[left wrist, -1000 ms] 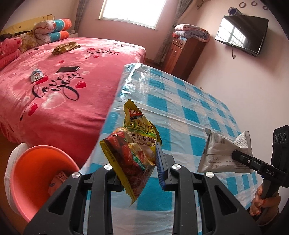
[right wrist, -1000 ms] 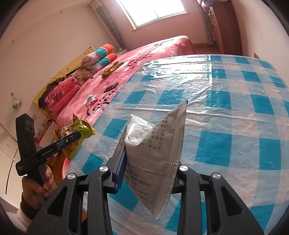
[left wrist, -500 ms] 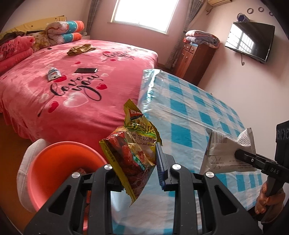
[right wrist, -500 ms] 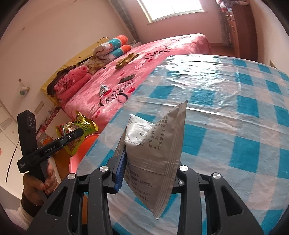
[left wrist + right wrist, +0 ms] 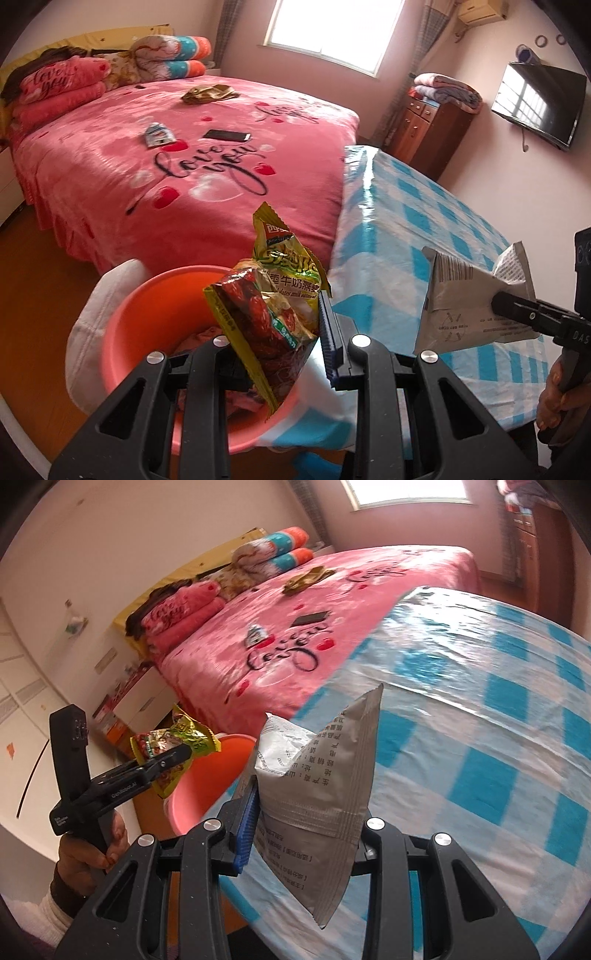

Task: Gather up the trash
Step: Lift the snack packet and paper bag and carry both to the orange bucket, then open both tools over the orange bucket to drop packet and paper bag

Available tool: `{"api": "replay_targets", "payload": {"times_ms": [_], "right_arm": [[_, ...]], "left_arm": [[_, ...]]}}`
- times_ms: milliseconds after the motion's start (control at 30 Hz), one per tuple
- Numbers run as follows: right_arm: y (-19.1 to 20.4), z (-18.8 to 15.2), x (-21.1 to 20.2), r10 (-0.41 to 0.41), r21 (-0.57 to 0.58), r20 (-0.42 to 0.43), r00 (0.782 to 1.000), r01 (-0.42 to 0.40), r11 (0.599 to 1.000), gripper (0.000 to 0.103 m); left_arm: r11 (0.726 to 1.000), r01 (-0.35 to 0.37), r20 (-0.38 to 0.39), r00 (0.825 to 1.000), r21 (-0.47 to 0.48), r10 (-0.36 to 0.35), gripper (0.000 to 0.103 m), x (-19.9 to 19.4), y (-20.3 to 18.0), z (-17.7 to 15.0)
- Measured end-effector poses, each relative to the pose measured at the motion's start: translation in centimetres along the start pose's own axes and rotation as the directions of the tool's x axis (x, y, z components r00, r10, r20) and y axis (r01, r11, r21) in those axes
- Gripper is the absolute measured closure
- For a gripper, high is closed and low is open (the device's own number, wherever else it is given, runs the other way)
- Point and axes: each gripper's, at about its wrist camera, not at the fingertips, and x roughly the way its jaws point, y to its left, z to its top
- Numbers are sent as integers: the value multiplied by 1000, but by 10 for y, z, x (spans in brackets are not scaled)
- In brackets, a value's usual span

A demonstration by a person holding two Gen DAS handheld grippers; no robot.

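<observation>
My left gripper (image 5: 284, 332) is shut on a crumpled yellow-green and red snack wrapper (image 5: 273, 295), which hangs over the orange bin (image 5: 147, 317) on the floor. The right wrist view shows that wrapper (image 5: 173, 746), the left gripper (image 5: 184, 753) and the bin (image 5: 210, 775) at the left. My right gripper (image 5: 299, 816) is shut on a silver-grey printed packet (image 5: 325, 797), held above the near corner of the blue-checked table (image 5: 480, 709). From the left wrist view the packet (image 5: 465, 306) and the right gripper (image 5: 498, 306) sit at the right edge.
The bin holds some trash and has a white liner (image 5: 96, 314) over its rim. A pink bed (image 5: 184, 166) lies beyond, with a phone (image 5: 226, 135), a small wrapper (image 5: 157, 133) and a gold cloth (image 5: 207, 93). A wooden dresser (image 5: 432, 129) and a wall TV (image 5: 539, 103) stand behind the table.
Both grippers have swung left off the table towards the bin. The snack wrapper now hangs over the bin instead of over the table's edge. Both grips are unchanged.
</observation>
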Motion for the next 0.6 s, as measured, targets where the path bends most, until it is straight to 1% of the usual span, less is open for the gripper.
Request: {"api": "replay_targets", "payload": {"times_ms": [367,600], "right_arm": [[58,12,53,49,-118,-92,995,-60,991,65],[80,20,83,53,-158,-139,989,-75,985,65]], "left_arm": [[994,-68,-40,997,-82,65,74,4,51,-22],[988,-99,-72,993,-118,91,74,14,76,-35]]}}
